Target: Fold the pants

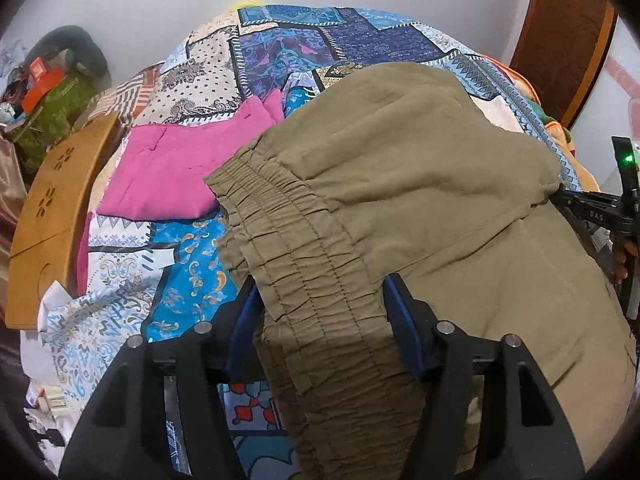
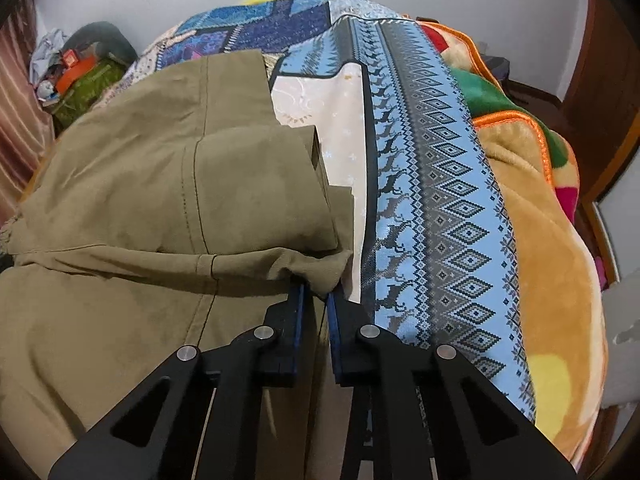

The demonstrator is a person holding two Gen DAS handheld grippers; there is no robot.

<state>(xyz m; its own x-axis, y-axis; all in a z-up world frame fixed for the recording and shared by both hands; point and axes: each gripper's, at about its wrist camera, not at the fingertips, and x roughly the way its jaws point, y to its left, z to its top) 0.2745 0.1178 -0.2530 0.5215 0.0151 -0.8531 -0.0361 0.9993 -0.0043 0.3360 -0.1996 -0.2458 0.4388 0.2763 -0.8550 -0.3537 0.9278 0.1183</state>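
Olive cotton pants (image 1: 400,168), soft and limp, spread over patterned bedspread (image 1: 280,48) on the bed, pink garment (image 1: 168,168) lying beside. Left gripper (image 1: 320,312) jaws apart, straddling gathered elastic waistband (image 1: 288,240) draped between them, not visibly pinching. Right gripper (image 2: 316,292) jaws nearly together, clamped on a folded hem edge. Likely light, floppy, prone to sagging; best taken at waistband and hem corners.
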